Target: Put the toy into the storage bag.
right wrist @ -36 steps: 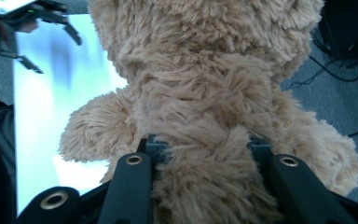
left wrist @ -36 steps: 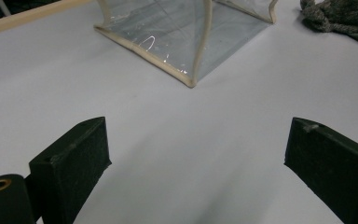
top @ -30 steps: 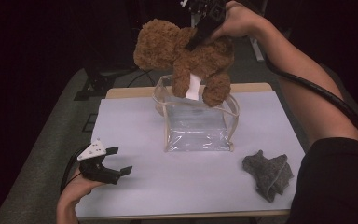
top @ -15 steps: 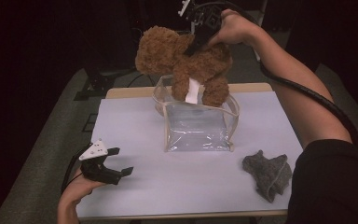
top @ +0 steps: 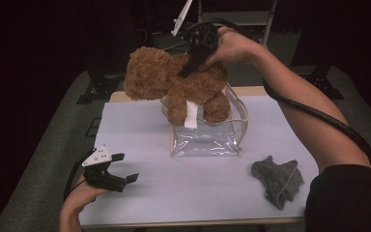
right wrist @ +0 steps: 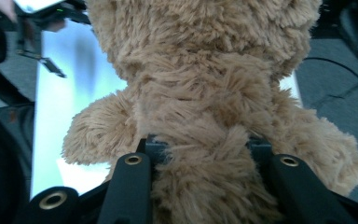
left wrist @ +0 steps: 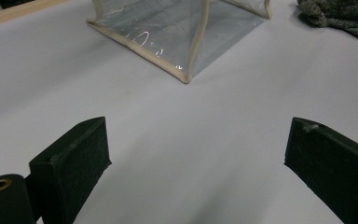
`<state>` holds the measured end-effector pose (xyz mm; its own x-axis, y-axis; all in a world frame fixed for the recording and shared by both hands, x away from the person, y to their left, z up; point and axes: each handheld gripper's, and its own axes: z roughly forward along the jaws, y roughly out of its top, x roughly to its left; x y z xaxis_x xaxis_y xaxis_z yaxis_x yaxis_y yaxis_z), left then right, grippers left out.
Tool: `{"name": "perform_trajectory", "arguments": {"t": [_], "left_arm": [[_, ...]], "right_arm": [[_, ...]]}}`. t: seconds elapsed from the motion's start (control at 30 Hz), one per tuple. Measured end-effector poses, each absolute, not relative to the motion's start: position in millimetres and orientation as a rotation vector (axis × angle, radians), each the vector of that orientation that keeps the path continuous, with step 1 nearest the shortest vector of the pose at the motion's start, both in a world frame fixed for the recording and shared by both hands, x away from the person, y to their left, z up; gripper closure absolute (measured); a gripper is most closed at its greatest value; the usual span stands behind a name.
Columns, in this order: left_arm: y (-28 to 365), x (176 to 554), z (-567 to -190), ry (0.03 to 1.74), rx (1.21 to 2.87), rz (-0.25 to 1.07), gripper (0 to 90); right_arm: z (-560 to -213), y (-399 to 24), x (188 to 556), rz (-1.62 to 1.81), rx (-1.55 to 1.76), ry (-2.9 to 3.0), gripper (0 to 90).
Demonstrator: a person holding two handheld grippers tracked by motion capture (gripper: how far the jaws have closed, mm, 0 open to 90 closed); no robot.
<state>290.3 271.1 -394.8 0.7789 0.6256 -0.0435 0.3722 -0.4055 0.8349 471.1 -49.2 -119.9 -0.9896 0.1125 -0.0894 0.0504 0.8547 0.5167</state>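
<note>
Nearest the camera, the left gripper (top: 118,169) sits on the table (top: 140,130) well short of the clear bag (top: 206,137), jaws wide apart, holding nothing. Grey cloth (top: 278,181) lies off to the bag's right. Right gripper (top: 193,60) is clamped on the teddy bear (top: 174,87), hanging just above the bag's open top, body lying sideways. White tag (top: 191,115) dangles down, can't read any writing.

A table (top: 140,121) covered by a pale lilac sheet, with a wooden edge exposed at its far side, is set on a grey floor (top: 43,159), while the room behind is left in near darkness, where black stand legs (top: 94,89) and a metal frame (top: 236,17) are made out.
</note>
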Motion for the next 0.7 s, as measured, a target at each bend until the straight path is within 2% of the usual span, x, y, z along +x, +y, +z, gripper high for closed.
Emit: {"name": "perform_trajectory", "arguments": {"t": [0.17,0.37,0.7], "left_arm": [[270,290,-395,0.746,2.042,0.34,5.6],[273,290,-396,0.755,2.038,0.341,5.6],[273,290,-396,0.755,2.041,0.339,5.6]], "right_arm": [[-131,-47,472,0.808,0.128,2.943,63.1],[-143,-61,494,0.803,0.225,2.941,63.1],[-135,-94,518,0.848,0.415,2.85,63.2]]}}
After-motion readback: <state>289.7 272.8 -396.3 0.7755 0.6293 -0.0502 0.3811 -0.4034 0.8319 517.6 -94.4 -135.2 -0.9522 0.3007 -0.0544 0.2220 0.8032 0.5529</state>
